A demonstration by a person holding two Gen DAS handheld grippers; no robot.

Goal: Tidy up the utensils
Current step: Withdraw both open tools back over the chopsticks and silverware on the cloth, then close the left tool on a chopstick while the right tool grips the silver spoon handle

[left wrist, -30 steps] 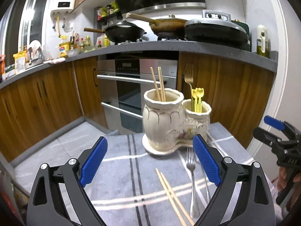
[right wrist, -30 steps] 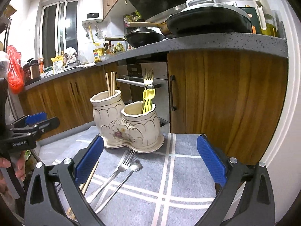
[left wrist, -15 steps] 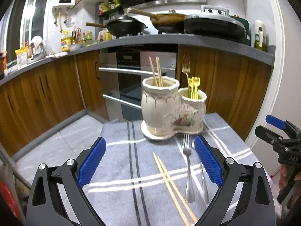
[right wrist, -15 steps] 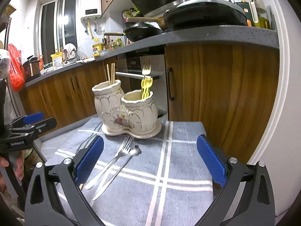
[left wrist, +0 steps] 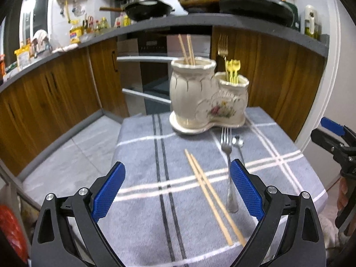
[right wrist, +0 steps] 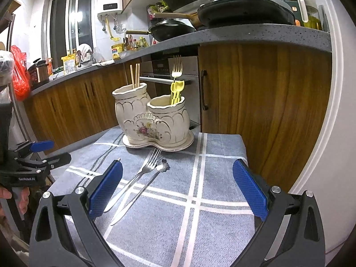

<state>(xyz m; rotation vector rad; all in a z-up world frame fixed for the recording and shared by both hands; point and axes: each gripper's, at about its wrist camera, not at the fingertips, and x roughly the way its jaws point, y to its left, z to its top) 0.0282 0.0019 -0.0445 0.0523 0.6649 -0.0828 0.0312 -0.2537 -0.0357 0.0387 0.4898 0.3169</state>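
A cream double-pot utensil holder (left wrist: 208, 99) (right wrist: 153, 118) stands at the far end of a grey checked cloth (left wrist: 278, 162) (right wrist: 213, 191). Its taller pot holds chopsticks; the lower pot holds a fork and yellow spoons. On the cloth lie a pair of wooden chopsticks (left wrist: 211, 195), a steel fork (left wrist: 228, 155) (right wrist: 138, 174) and a steel spoon (left wrist: 237, 141) (right wrist: 142, 189). My left gripper (left wrist: 178, 193) hovers open above the loose chopsticks. My right gripper (right wrist: 178, 191) is open above the cloth, right of the fork and spoon, holding nothing.
Wooden cabinets (right wrist: 262, 102) and an oven (left wrist: 153, 75) stand close behind the small table under a grey counter (right wrist: 255, 35) with pans. The cloth's edges drop to a tiled floor (left wrist: 73, 146). A hand (right wrist: 13, 198) holds the other gripper at the left.
Both cameras have pulled back and risen a little, so more of the cloth and the loose utensils shows. Both grippers stay open; nothing on the cloth has moved.
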